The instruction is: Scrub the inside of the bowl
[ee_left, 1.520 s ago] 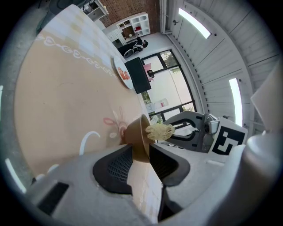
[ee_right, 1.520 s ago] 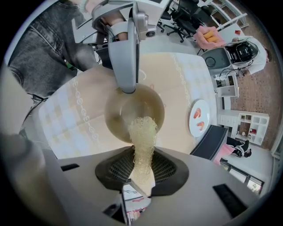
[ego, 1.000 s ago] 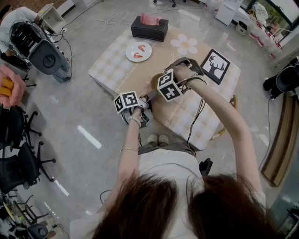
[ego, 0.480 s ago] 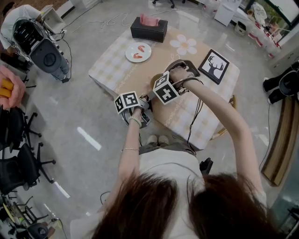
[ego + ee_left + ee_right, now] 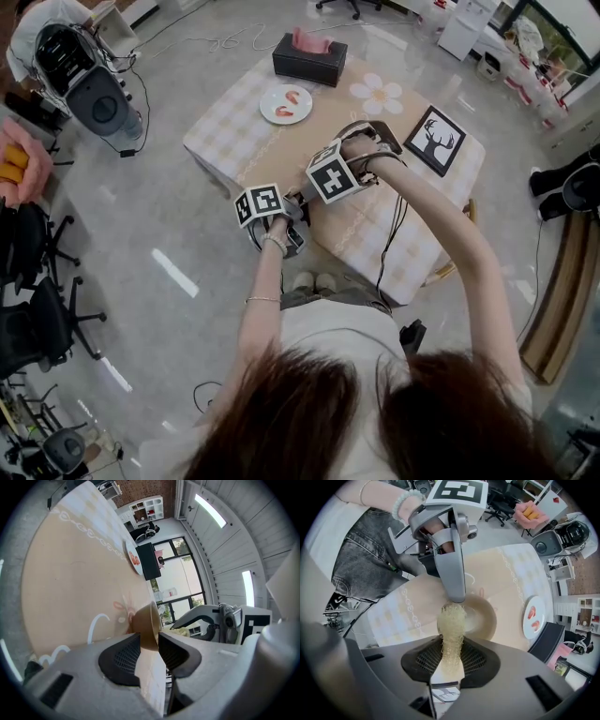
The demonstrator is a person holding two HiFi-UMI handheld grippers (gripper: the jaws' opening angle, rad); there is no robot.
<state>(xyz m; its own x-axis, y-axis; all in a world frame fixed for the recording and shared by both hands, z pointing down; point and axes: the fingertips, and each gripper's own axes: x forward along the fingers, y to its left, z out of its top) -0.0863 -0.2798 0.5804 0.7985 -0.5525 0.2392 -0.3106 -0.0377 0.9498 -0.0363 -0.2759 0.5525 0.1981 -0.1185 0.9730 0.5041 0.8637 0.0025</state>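
On the checkered tabletop (image 5: 225,141) the left gripper (image 5: 149,641) pinches the rim of the tan bowl (image 5: 483,616), while the right gripper (image 5: 451,657), clamping a mesh scrubber (image 5: 451,620), points it down inside.

- My left gripper (image 5: 149,641) sits just left of centre in the head view, its marker cube facing up and its jaws aimed toward 2 o'clock.
- Its jaws are clamped across the rim of the bowl (image 5: 146,623), one pad on each side of the wall.
- My left hand (image 5: 276,232) grips from below, with the forearm running straight down toward 6 o'clock.
- My right gripper (image 5: 451,660) is beside it at 1 o'clock, angled down toward 8 o'clock.
- Its jaws are pinched on the scrub pad (image 5: 452,625), which sticks out past the tips.
- My right hand (image 5: 364,148) holds on from 2 o'clock, with the arm bent and stretching back toward 5 o'clock.
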